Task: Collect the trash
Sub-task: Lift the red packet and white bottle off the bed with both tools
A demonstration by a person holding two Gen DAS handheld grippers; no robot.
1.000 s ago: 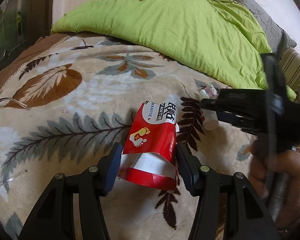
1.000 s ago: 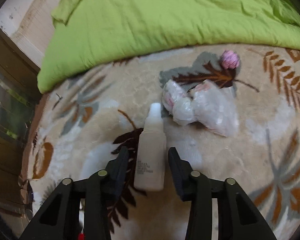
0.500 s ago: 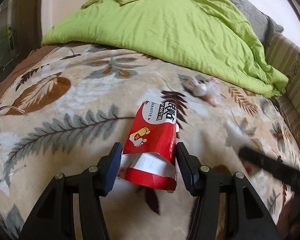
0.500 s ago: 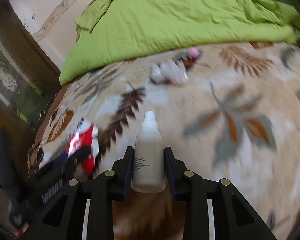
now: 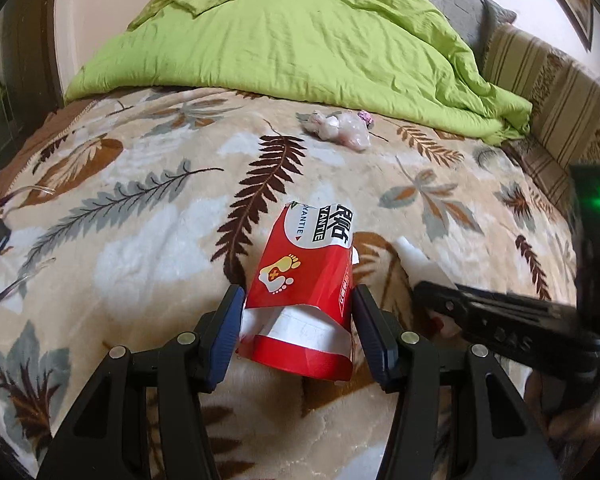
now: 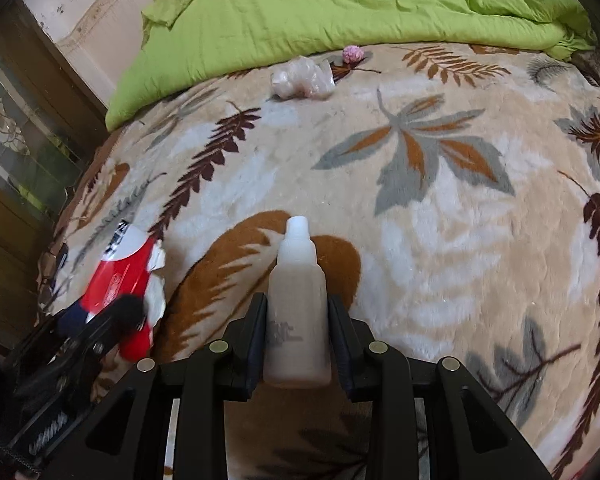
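Left gripper: clamped on red pouch, low centre of the left view. Right gripper: clamped on white bottle, cap pointing up-frame, low centre of the right view. Both above leaf-print blanket. Crumpled plastic wad and pink ball lying near green quilt, upper centre.

blanket: beige, with grey, orange and dark brown leaves
quilt: lime green
packet: red and white, yellow footprint
bottle: milky white
crumpled wrapper: pale, translucent
small ball: pink
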